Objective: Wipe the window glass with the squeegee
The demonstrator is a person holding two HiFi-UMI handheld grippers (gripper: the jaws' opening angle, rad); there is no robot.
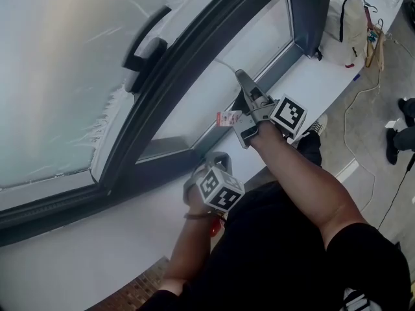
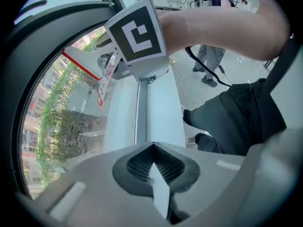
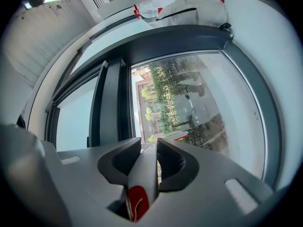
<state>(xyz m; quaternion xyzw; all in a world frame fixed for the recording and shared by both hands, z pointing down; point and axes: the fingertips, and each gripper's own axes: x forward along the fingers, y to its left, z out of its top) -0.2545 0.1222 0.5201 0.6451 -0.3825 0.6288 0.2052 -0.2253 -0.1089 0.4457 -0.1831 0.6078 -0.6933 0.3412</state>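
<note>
Head view, L to R: a frosted pane, the dark window frame (image 1: 162, 89), then the clear window glass (image 1: 214, 76) above a white sill (image 1: 97, 251). My left gripper (image 2: 154, 169) sits over the sill's front edge, jaws together, nothing gripped. My right gripper (image 3: 149, 145) is clamped on the squeegee (image 3: 142, 178) handle, w/ the head low on the glass near the sill. To wipe well, I judge: blade flat, even pressure, one straight stroke, w/o catching the frame.

The white sliver (image 2: 158, 193) in the left gripper's (image 2: 152, 147) fingers is unidentifiable, the tag's (image 1: 228, 117) print unreadably small.
</note>
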